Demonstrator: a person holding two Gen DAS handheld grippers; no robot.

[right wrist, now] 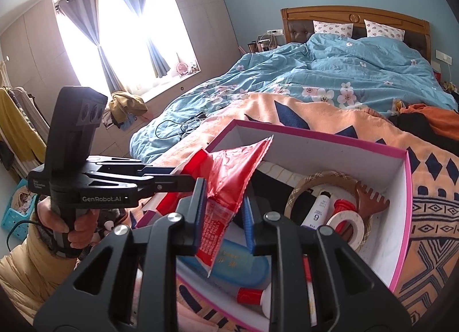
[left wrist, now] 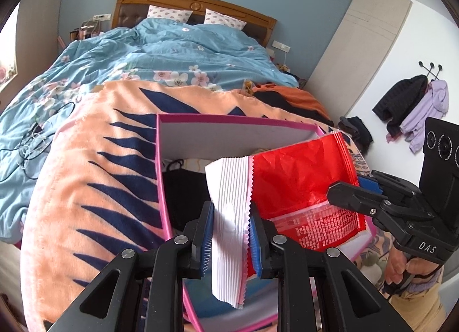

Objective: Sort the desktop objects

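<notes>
Two grippers hold one red packet above an open box on a bed.

Largest is the bed (left wrist: pixel 172 53), with a blue floral quilt (right wrist: pixel 330 73) toward the wooden headboard (left wrist: pixel 198 6) and an orange blanket (left wrist: pixel 86 165) with dark blue spikes over the near part. Two dotted pillows (right wrist: pixel 332 27) lean against the headboard.

On the blanket sits the box (right wrist: pixel 403 217), pink-edged with white inner walls. Inside it, in the right wrist view, lie a plaid ring (right wrist: pixel 298 191), a brown comb (right wrist: pixel 370 203), a white tape roll (right wrist: pixel 348 224), a white tube (right wrist: pixel 318 211) marked 6, a blue bottle (right wrist: pixel 243 266) and a small red-capped bottle (right wrist: pixel 252 294). Something black (left wrist: pixel 186 191) also lies on the box floor.

The packet (left wrist: pixel 301 182) hangs over the near end of the box, clear of the things below. It is red, crinkled, with white print near one end and a white ribbed, zigzag-cut seal (left wrist: pixel 229 217).

The left gripper (left wrist: pixel 231 234) is clamped on that white seal, its blue pads (left wrist: pixel 206 243) pressing it from both sides. The right gripper (right wrist: pixel 222 217) grasps the printed end of the packet (right wrist: pixel 229 185); its left pad touches the film, while the other stands just off it in its own view. In the left wrist view its jaws meet at the packet's edge.

Each hand (right wrist: pixel 68 228) wraps a gripper handle.
</notes>
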